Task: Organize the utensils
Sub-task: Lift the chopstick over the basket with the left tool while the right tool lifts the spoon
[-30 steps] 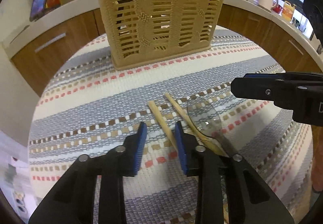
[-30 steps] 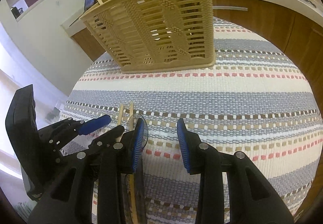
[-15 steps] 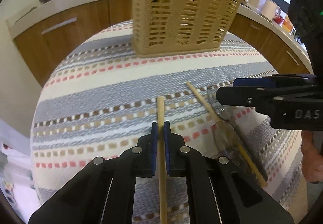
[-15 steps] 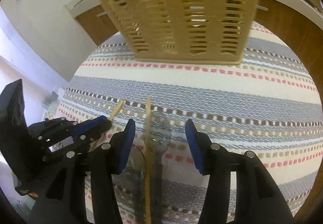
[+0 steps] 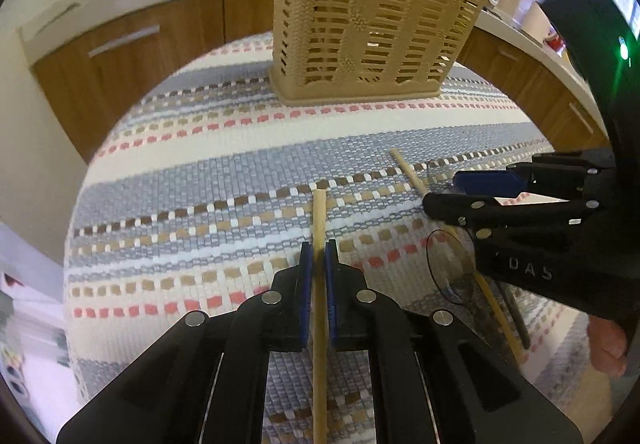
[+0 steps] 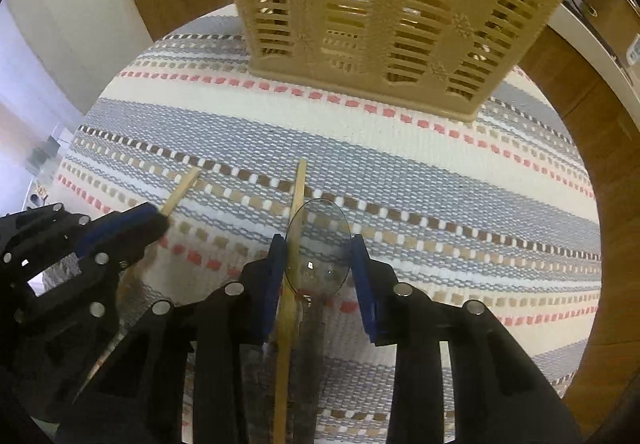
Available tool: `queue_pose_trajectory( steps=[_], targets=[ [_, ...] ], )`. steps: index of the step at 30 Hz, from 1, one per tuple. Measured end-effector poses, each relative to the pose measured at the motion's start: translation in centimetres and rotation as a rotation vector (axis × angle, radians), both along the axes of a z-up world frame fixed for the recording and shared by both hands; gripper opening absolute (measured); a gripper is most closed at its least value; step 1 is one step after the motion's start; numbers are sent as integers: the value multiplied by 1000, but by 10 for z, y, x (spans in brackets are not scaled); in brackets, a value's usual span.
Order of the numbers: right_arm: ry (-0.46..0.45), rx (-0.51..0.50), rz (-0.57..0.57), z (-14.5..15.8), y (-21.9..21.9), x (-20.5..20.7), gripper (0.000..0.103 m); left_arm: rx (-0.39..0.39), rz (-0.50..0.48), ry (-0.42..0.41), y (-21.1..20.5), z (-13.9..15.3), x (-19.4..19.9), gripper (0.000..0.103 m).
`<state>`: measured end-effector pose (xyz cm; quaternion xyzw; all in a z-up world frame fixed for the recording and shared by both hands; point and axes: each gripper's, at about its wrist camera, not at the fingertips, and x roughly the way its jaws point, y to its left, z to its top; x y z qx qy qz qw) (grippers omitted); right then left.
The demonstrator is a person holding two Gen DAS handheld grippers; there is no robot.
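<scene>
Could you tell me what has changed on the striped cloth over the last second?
The left gripper shut on one chopstick. The right gripper swung over the clear spoon and second chopstick; its jaws are closing with both between them, not yet gripped. The basket and cloth stayed put.
</scene>
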<state>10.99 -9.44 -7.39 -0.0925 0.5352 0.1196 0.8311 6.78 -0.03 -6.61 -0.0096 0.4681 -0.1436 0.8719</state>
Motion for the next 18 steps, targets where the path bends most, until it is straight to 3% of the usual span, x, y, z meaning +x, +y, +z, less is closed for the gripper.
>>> queue_pose_trajectory(
  steps=[8,11,14,18],
  targets=[
    [35,86,-82,-2,-49,3,30,-169,85,149,20,0,8,7],
    [44,96,-64,0,-55,1,30,-173,75,183,19,4,16,23],
    [56,131,-52,2,-62,-1,30,-85,55,170,11,10,28,28],
    [57,145,-55,5,-77,-1,30,63,-76,210,-15,11,42,32]
  ],
)
